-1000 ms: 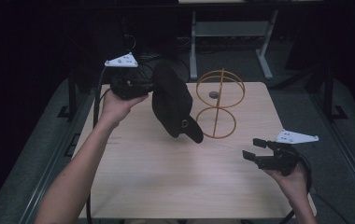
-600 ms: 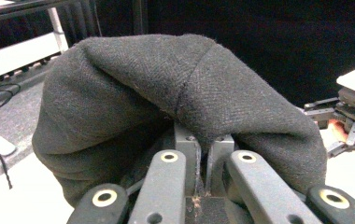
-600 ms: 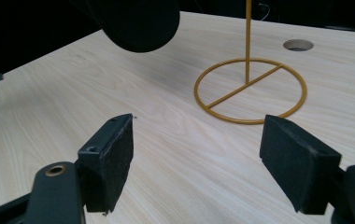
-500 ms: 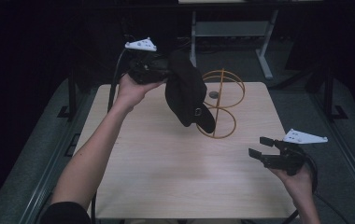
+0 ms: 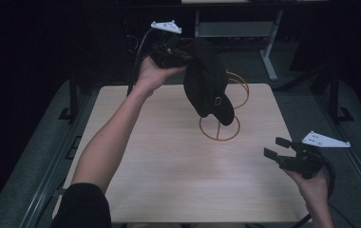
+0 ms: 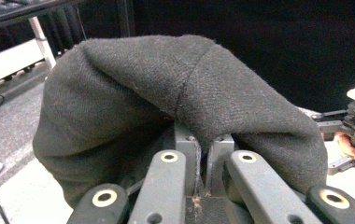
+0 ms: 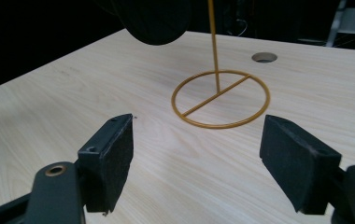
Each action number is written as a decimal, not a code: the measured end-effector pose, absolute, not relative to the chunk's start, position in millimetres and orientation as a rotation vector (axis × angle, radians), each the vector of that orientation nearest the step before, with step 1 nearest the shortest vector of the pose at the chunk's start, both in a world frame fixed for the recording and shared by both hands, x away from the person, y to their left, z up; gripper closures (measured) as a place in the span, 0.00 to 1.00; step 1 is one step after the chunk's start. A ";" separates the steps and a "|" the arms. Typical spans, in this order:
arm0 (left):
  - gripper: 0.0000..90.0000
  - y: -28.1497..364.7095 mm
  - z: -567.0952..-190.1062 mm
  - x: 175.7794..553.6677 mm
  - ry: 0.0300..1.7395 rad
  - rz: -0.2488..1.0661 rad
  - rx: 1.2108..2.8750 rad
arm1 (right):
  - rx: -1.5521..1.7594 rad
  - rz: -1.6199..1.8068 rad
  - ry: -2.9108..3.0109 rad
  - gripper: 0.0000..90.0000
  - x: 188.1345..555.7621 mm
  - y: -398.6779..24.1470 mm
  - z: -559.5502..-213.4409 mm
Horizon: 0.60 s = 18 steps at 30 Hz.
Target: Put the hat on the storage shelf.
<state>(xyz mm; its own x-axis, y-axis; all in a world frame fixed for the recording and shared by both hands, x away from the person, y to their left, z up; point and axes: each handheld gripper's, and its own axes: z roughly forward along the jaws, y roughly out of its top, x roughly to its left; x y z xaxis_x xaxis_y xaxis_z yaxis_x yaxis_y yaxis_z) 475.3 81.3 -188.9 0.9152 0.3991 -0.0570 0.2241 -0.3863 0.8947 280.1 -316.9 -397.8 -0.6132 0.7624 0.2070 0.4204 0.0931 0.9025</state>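
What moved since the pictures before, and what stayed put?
The left gripper, shut on the black hat, carried it up and away toward the gold wire stand. The right gripper drifted slightly, jaws open and holding nothing. The stand stayed put on the table.

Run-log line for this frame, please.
left gripper: shut on black hat, raised above gold wire stand | right gripper: open, empty, above table

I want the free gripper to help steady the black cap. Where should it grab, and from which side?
Probably the stiff brim, hanging lowest and toward the right gripper; come from the right and below, open jaws across the brim's edge. The left gripper pinches the soft crown of the black cap.
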 end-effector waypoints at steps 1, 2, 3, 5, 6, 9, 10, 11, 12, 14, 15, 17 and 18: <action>0.97 76.9 -187.0 477.2 0.449 0.204 1.993 | 1.172 1.529 2.057 0.29 279.9 -318.5 -397.6; 0.97 72.4 -185.7 479.1 0.447 0.203 1.999 | 1.176 1.533 2.051 0.29 279.7 -319.8 -397.6; 0.96 68.0 -185.0 480.8 0.445 0.198 2.000 | 1.179 1.536 2.047 0.29 279.6 -321.2 -397.6; 0.96 62.5 -184.8 482.9 0.445 0.192 2.005 | 1.179 1.539 2.043 0.29 279.7 -322.6 -397.8; 0.96 58.4 -185.1 484.4 0.445 0.187 2.009 | 1.186 1.539 2.039 0.29 279.6 -324.2 -397.9; 0.96 46.9 -188.2 488.6 0.449 0.178 2.015 | 1.202 1.547 2.025 0.29 279.2 -328.2 -398.8; 0.96 42.9 -189.4 489.7 0.454 0.178 2.019 | 1.205 1.550 2.021 0.29 279.0 -329.3 -399.1; 0.96 39.1 -190.7 491.1 0.455 0.178 2.021 | 1.210 1.555 2.012 0.29 278.6 -331.4 -399.5; 0.96 39.1 -190.7 491.1 0.455 0.178 2.021 | 1.215 1.557 2.009 0.29 278.3 -332.1 -399.5; 0.96 33.3 -192.0 494.1 0.466 0.168 2.020 | 1.221 1.560 2.002 0.29 277.9 -333.7 -399.8; 0.96 31.8 -192.3 495.2 0.466 0.168 2.023 | 1.224 1.562 2.001 0.29 277.9 -334.2 -399.9; 0.96 28.1 -193.6 496.5 0.466 0.168 2.027 | 1.228 1.563 2.003 0.29 278.2 -334.3 -400.2; 0.96 25.2 -194.7 496.8 0.466 0.173 2.030 | 1.229 1.561 2.006 0.29 278.4 -334.1 -400.3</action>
